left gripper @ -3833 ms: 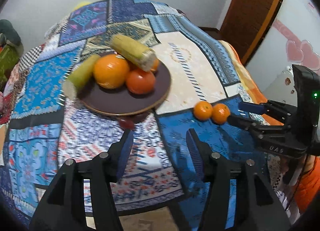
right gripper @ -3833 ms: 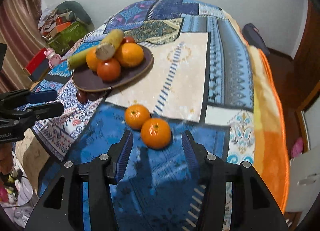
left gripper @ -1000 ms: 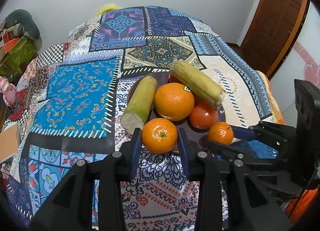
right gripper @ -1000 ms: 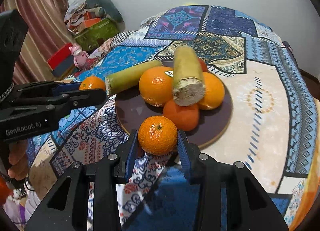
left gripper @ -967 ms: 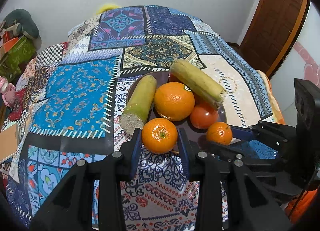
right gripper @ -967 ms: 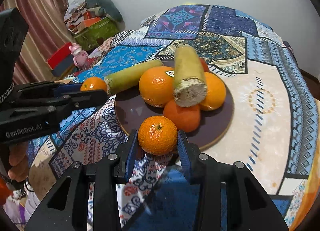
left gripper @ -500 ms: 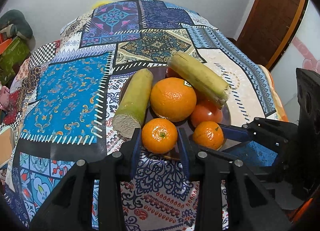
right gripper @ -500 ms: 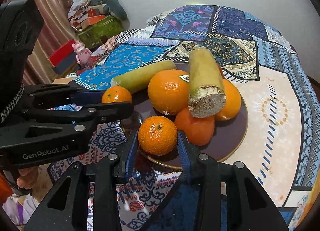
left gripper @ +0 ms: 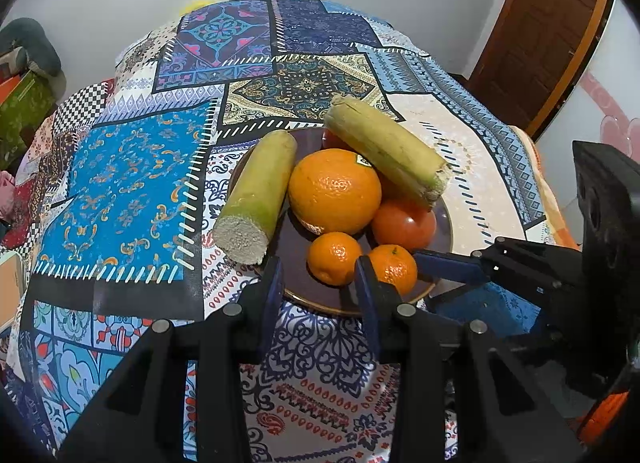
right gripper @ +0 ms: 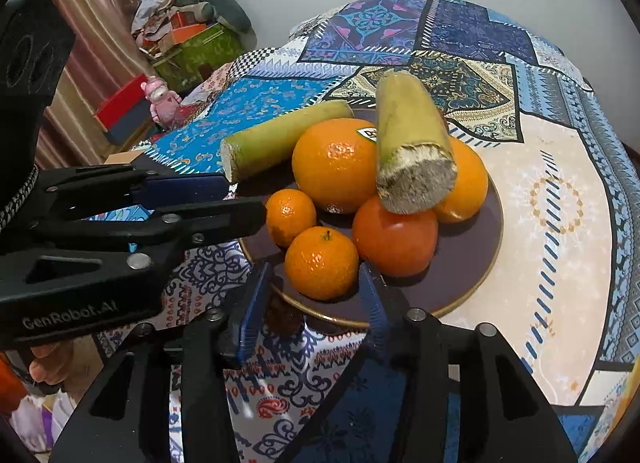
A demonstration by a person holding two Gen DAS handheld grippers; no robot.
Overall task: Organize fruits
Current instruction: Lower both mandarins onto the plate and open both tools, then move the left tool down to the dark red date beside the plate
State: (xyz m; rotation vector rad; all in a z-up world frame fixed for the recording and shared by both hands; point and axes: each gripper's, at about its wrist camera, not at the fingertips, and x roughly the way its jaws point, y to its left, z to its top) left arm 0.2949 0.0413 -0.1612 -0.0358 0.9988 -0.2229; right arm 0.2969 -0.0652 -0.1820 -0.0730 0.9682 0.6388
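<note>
On the plate (right gripper: 472, 283), both small oranges (left gripper: 334, 259) (right gripper: 321, 263) sit released; your jaws are spread on both sides. Next, back both grippers straight off.

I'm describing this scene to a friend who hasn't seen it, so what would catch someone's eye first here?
First, the dark plate heaped with fruit in the middle of the patchwork tablecloth: a big orange with two cut sugarcane pieces beside and on top of the heap. At its near rim lie two small mandarins, with the left gripper and right gripper open around them.
</note>
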